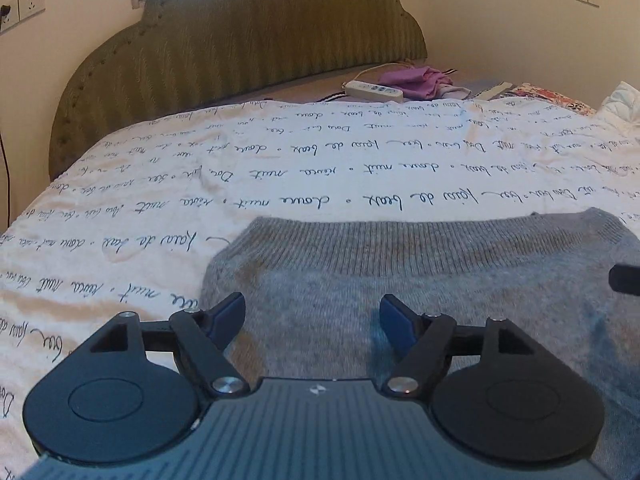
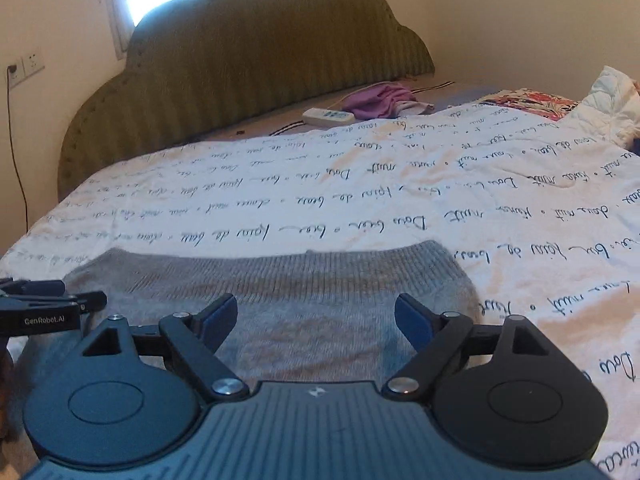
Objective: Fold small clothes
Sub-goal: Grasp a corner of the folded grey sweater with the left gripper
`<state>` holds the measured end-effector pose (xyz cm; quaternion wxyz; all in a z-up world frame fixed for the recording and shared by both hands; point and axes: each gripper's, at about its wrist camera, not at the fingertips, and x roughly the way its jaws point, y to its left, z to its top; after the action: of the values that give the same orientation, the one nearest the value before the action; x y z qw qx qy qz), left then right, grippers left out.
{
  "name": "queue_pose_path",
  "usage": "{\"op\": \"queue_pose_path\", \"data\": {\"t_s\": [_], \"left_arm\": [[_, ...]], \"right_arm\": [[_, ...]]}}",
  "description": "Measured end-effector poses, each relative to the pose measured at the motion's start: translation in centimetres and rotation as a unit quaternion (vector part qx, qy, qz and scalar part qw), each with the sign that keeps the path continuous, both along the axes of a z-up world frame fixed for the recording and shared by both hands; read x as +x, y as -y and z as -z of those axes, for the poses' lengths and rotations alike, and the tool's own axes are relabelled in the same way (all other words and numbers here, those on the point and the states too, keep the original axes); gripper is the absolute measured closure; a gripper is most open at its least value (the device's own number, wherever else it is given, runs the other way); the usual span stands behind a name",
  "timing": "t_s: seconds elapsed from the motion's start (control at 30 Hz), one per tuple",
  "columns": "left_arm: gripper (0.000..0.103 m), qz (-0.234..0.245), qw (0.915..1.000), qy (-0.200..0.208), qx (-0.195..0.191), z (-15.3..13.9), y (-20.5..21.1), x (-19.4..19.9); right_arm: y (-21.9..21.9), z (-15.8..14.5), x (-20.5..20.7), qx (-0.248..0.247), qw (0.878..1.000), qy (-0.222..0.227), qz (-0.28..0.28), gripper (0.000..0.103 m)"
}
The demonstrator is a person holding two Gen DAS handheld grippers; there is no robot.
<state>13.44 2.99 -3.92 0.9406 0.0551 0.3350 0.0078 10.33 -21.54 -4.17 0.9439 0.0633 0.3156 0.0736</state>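
Observation:
A small grey knitted garment (image 1: 420,280) lies flat on the bed, its ribbed band on the far side; it also shows in the right wrist view (image 2: 280,292). My left gripper (image 1: 312,316) is open and empty, hovering over the garment's left part. My right gripper (image 2: 316,318) is open and empty over the garment's right part. The left gripper's fingers (image 2: 52,300) show at the left edge of the right wrist view. The tip of the right gripper (image 1: 624,278) shows at the right edge of the left wrist view.
The bed has a white cover with handwritten script (image 1: 280,184) and a green scalloped headboard (image 1: 240,48). Near the headboard lie a white power strip (image 1: 374,91), purple cloth (image 1: 416,80), a floral fabric (image 2: 532,104) and white bedding (image 2: 608,96).

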Motion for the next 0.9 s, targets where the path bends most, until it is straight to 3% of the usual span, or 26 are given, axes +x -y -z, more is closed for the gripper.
{"op": "queue_pose_path", "data": {"t_s": [0.1,0.2,0.3,0.5,0.67,0.73,0.8,0.9], "left_arm": [[0.025,-0.002,0.9999,-0.014,-0.007,1.3,0.1,-0.4],[0.019,-0.007,1.0,0.004,0.0,2.1,0.2,-0.7],[0.015,-0.014,0.9997,0.01,-0.016,2.7,-0.3,-0.5],[0.015,-0.015,0.9996,0.008,-0.024,2.4,-0.7,-0.5],[0.017,-0.028,0.9983,0.024,-0.045,0.4,-3.0,-3.7],[0.017,-0.042,0.9964,0.031,-0.068,-0.7,-5.2,-5.7],[0.017,-0.05,0.9917,0.029,-0.115,-1.6,-8.1,-8.1],[0.018,-0.083,0.977,0.011,-0.196,-1.9,-11.5,-11.4]], "right_arm": [[-0.6,2.0,0.0,-0.021,0.999,-0.027,0.002,0.016],[-1.0,3.7,-0.8,-0.029,1.0,0.004,0.002,0.009],[-1.9,3.8,-0.7,-0.052,0.999,0.004,-0.002,0.006],[-1.6,3.7,-0.7,-0.044,0.999,0.004,-0.004,0.005],[-1.4,3.7,-1.1,-0.041,0.999,0.008,-0.004,0.005],[-1.3,3.7,-1.2,-0.038,0.999,0.01,-0.004,0.005],[-1.2,3.7,-1.1,-0.036,0.999,0.01,-0.005,0.005],[-1.3,3.7,-1.2,-0.037,0.999,0.011,-0.004,0.005]]}}
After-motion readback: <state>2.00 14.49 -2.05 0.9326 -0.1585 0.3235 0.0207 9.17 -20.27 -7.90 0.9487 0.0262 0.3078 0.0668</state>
